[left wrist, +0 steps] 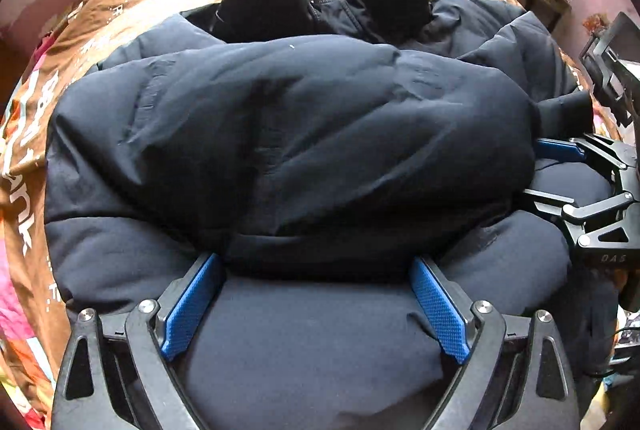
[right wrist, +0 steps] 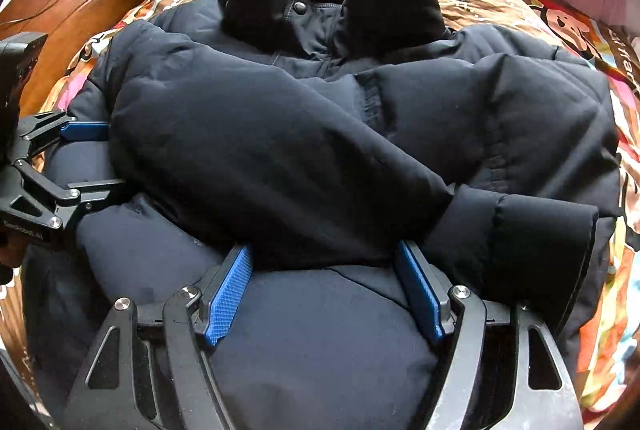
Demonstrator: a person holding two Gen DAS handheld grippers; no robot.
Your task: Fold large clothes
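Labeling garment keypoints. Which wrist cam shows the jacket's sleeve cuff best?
Right wrist. The sleeve cuff lies whole and unblocked, just right of the right gripper. In the left wrist view only a dark sliver of it peeks out at the far right edge, behind the folded sleeve.

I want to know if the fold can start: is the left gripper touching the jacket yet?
Touching. In the left wrist view the left gripper has its open jaws around the jacket hem, the blue pads pressed into the padding.

"DAS" on right hand-held gripper [left wrist: 536,170], "GenROBOT.AI" on left hand-held gripper [right wrist: 96,158]
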